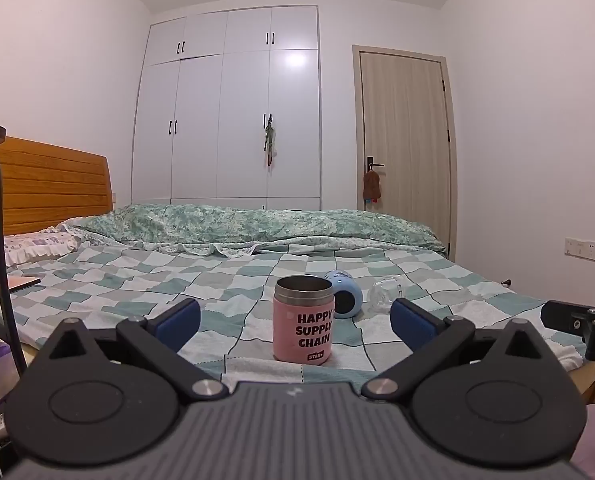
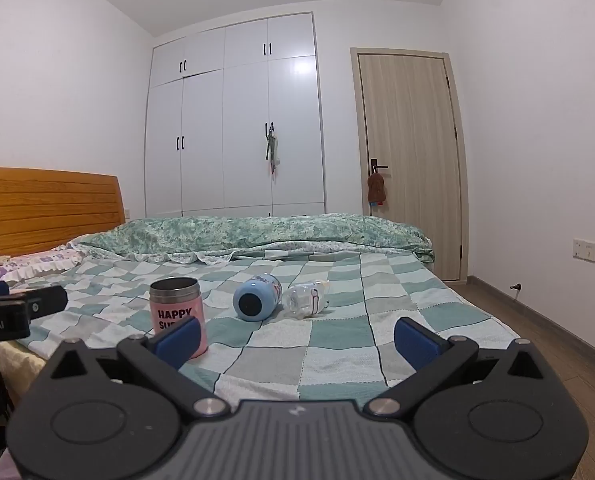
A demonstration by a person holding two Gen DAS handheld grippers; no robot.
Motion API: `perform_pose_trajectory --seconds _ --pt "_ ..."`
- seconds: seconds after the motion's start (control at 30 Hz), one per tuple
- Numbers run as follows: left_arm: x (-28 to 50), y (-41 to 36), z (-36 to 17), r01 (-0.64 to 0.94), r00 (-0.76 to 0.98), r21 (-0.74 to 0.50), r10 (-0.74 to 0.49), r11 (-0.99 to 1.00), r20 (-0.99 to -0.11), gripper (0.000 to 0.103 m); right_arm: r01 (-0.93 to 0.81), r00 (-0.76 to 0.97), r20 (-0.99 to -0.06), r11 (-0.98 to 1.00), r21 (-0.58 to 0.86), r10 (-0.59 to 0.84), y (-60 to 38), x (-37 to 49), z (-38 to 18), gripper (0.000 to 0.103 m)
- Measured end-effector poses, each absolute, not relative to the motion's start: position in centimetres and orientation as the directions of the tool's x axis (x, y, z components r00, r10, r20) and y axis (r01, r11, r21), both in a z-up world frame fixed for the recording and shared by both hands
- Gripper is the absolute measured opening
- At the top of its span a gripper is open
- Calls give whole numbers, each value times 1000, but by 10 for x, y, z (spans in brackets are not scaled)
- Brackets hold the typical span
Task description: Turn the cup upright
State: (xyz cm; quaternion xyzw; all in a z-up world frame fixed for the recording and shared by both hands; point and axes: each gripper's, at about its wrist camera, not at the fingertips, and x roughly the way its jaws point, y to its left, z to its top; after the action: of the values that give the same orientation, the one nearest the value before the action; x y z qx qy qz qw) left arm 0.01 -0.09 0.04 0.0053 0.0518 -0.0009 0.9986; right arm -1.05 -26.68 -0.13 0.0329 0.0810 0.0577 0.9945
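1. Left wrist view: the left claw (image 1: 295, 316) sits low in the frame with its blue fingers (image 1: 177, 322) spread wide, gripping nothing.
2. Between those fingers, a little beyond them at centre frame, the pink cup (image 1: 303, 318) stands upright on the checked bedspread (image 1: 137, 276), its steel rim and open mouth on top.
3. Just right of and behind the cup, a light blue cup (image 1: 345, 294) lies on its side, and a clear glass cup (image 1: 385, 290) lies tipped beside it.
4. At the right edge of that frame, part of the right claw (image 1: 577, 316) pokes in.
5. Right wrist view: the right claw (image 2: 297, 336) is spread open too and grips nothing; its left finger overlaps the pink cup in the lower left of the frame.
6. The blue and clear cups lie at mid-frame, close together.
7. A white wardrobe (image 2: 233, 120) and a wooden door (image 2: 409, 152) fill the back wall.
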Motion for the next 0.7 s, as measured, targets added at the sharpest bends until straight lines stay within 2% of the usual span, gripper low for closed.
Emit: perform_pose_trajectory --seconds 0.7 --pt "1 -1 -1 3 995 9 -2 1000 -102 103 -109 980 -159 991 74 120 -266 -11 -1 103"
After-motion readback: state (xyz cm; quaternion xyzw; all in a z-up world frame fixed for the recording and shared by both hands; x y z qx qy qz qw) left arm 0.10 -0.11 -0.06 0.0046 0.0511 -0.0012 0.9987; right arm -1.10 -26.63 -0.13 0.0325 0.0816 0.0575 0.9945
